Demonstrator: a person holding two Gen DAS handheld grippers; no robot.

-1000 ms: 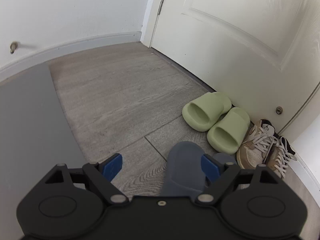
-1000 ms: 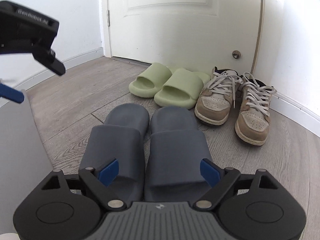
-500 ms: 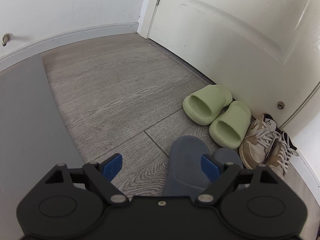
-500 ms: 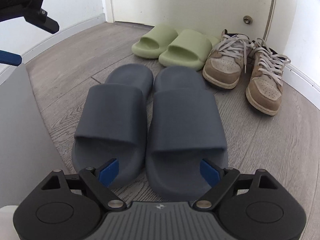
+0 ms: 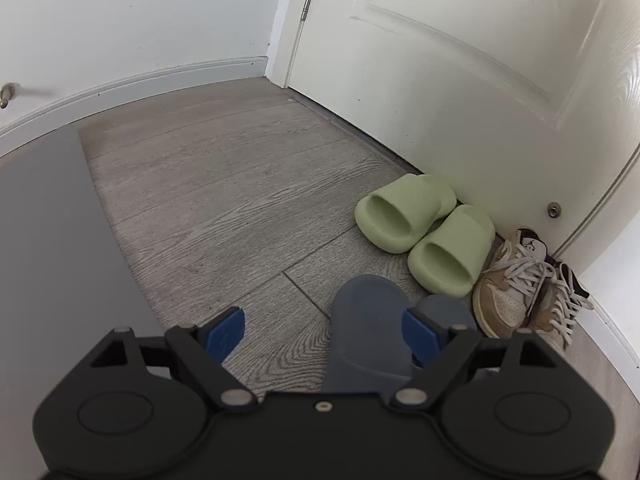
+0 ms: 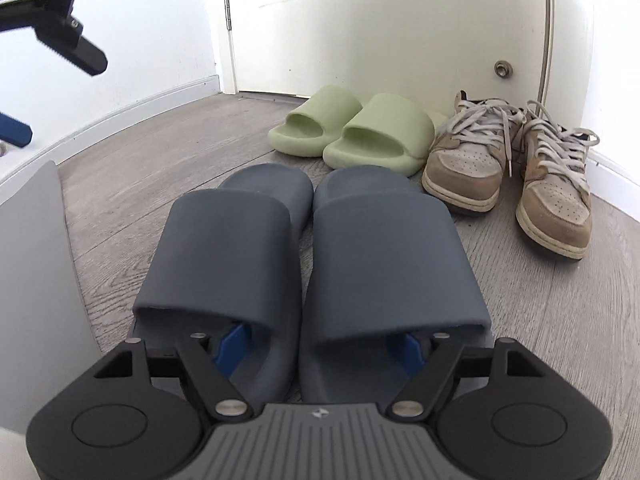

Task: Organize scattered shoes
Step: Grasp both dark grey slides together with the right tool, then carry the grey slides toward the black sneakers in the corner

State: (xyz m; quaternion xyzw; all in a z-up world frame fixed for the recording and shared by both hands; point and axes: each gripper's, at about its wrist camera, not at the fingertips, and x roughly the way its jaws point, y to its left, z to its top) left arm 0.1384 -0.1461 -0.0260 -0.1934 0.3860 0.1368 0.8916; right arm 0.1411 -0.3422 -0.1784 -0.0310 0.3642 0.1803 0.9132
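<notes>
Side by side on the floor, short of its door edge: pair of grey slides, just behind the green slides and the sneakers lined up against the door, sneakers toward the corner. Low over the near ends of the grey pair: right gripper, jaws apart but just closing, one pad under each strap, the inner walls of both slides between, probably to pinch the two as one; no firm press visible yet. Above the floor just left of the grey pair: left gripper, jaws wide apart, empty, likely kept out of the way.
</notes>
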